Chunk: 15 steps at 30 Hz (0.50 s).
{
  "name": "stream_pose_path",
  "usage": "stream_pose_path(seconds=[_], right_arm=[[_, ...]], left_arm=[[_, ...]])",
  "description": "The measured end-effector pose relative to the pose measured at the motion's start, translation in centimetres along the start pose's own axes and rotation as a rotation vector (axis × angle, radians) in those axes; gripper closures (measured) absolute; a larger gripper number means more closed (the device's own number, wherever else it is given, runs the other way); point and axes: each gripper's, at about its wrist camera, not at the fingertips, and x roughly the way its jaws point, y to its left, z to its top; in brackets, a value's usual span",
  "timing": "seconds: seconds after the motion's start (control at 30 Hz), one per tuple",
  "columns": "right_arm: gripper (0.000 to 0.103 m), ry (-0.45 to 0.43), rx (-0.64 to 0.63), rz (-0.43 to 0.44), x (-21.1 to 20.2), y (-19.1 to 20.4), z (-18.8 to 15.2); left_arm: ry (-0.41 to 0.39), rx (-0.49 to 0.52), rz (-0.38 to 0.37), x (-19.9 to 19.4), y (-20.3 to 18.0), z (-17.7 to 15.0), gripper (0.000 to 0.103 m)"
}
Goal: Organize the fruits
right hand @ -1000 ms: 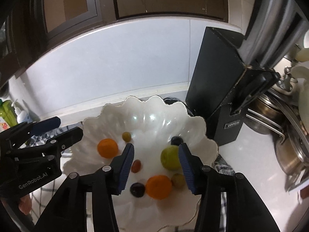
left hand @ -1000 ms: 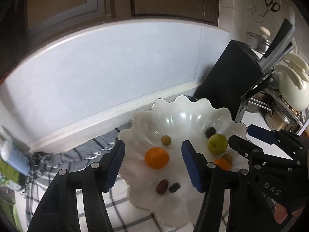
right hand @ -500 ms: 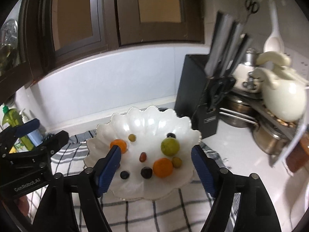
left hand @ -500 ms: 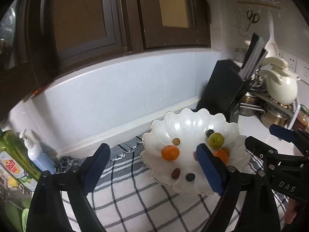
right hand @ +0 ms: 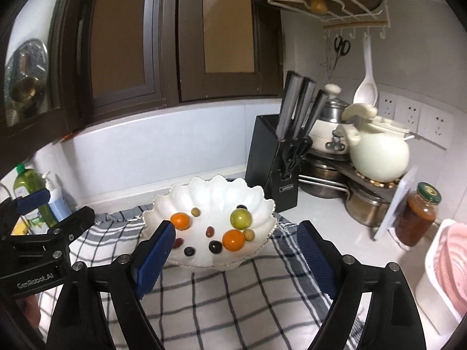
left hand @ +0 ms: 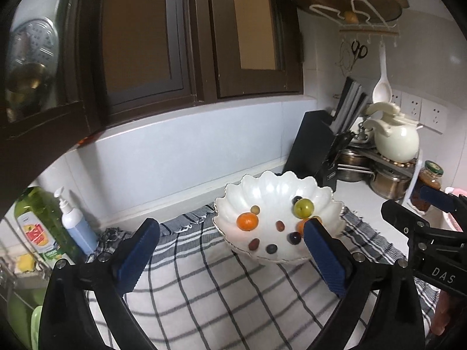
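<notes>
Checked cloth under scalloped white bowl: two oranges, green fruit, small dark fruits. Both claws wide, empty.

Your right tongs were spread wide and held nothing. Just ahead of them, between the blue fingers, the white scalloped bowl sat on the checked cloth. It held two oranges, a green fruit and small dark ones. Your left tongs sat off to the left.
</notes>
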Motion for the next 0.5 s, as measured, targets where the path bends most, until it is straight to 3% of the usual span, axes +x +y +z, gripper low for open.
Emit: stream_pose_path(seconds=[0.5], right_arm=[[0.013,-0.070,-0.024,0.014,-10.1,-1.3,-3.3]], left_arm=[[-0.066,-0.009,0.014,-10.1,-2.8,-3.9,0.000]])
